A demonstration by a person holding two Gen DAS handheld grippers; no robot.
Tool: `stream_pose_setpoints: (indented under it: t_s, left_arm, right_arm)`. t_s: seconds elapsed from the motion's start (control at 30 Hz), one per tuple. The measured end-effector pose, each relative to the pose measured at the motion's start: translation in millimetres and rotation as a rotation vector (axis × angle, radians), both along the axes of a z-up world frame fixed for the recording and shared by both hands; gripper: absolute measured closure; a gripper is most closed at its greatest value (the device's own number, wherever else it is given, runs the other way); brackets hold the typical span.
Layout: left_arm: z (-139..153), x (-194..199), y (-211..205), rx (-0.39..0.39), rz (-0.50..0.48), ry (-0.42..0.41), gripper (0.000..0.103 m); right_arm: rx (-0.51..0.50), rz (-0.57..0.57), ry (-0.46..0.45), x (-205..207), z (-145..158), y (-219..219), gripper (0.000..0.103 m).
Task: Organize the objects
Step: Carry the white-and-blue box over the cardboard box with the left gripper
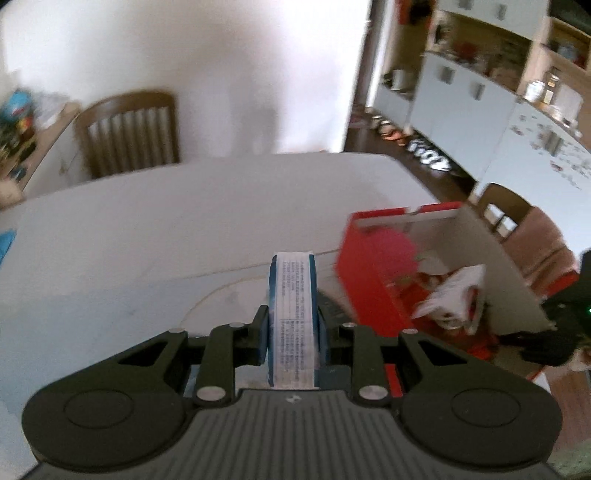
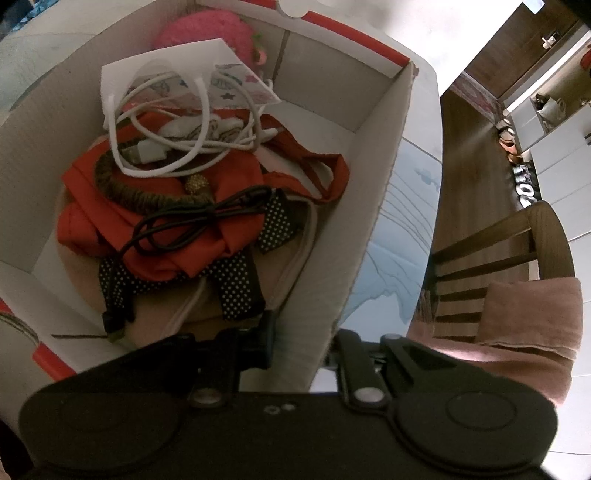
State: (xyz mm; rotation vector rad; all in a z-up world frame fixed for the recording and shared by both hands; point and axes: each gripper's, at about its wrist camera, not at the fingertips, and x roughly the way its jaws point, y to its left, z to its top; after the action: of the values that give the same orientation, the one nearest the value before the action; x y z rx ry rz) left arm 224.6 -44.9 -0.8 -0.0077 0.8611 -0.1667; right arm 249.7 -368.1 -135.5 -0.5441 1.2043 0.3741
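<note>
Blue-and-white carton (image 1: 292, 317) is riding clamped in the left claw (image 1: 293, 332) above the surface (image 1: 147, 240), needing a rightward carry into the red box (image 1: 369, 266), whose wall the right claw (image 2: 299, 354) is pinching.

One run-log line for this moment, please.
left claw: grips blue-white packet | right claw: clamps box wall | box: cables, cloth inside

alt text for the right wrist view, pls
The right gripper is clamped on the near wall of an open cardboard box, one finger inside and one outside. Inside lie a white cable, a black cable, red fabric and a pink knitted item.
</note>
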Motion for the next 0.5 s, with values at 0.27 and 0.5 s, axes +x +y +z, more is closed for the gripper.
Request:
stream_pose_setpoints:
  t_s: [0.27, 0.5]
  left_arm:
    - [22.5, 6.8, -57.1, -0.015, -0.16, -0.043, 0.079]
    - [30.1, 26.3, -109.8, -0.012, -0.292, -0.076, 0.079]
  right_arm:
    - [0.003, 0.003, -0.003, -0.3, -0.8, -0.3, 0.09]
    - [0.008, 0.001, -0.005, 0.6, -0.9, -1.0, 0.091]
